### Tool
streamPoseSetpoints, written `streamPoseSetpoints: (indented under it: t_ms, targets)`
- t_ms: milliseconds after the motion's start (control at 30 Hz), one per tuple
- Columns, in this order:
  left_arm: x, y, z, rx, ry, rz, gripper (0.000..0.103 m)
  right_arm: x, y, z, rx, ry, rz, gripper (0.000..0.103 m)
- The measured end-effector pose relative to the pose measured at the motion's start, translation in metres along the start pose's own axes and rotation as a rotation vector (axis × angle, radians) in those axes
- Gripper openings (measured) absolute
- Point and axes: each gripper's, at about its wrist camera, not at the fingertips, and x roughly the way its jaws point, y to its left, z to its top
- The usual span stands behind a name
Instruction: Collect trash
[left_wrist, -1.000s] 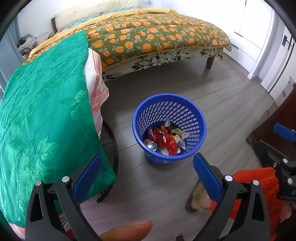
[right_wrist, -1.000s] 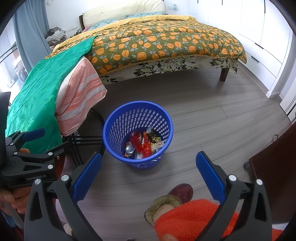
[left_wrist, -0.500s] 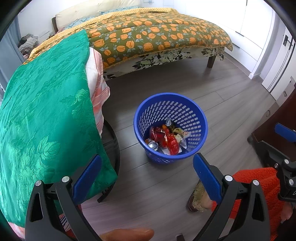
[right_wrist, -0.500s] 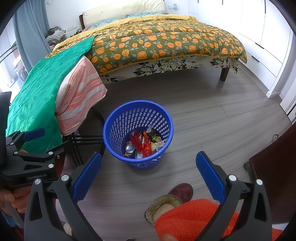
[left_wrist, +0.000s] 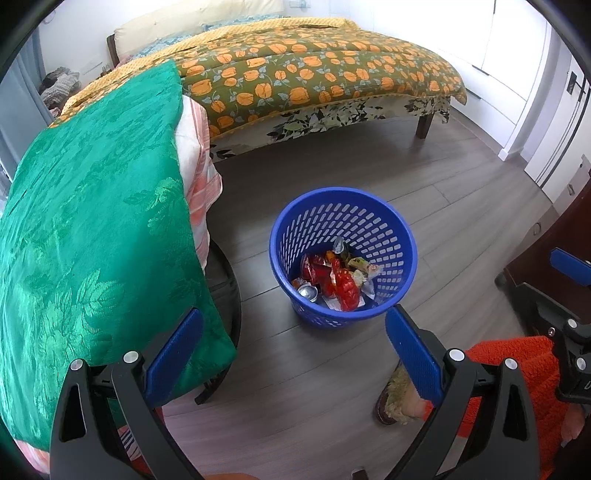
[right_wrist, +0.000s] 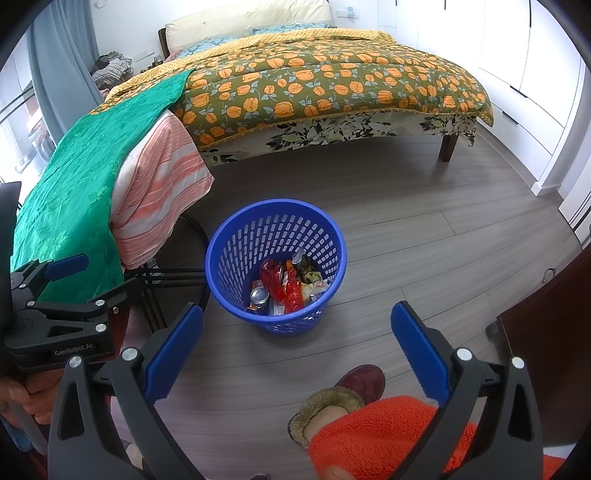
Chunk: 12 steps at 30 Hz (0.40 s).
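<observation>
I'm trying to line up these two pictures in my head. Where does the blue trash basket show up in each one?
Left wrist view: the blue trash basket sits just right of centre, on the floor beyond the open fingers.
Right wrist view: the basket sits slightly left of centre, partly filled with wrappers.
Shared landmark: the bed with the orange-flowered quilt runs across the top of both.

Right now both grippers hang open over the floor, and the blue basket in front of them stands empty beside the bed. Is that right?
Not quite. The blue basket is not empty: red wrappers and a metal can lie at its bottom, as both wrist views show. The rest holds: left gripper and right gripper are open, holding nothing.
</observation>
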Motion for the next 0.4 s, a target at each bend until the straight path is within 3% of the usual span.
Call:
streamPoseSetpoints:
  t_ms: [400]
  targets:
    - [-0.0032,-0.0037,-0.0005,0.013,0.007,-0.009,0.098,0.0022,-0.0009,-0.0039,0.001,0.002,-0.001,0.098]
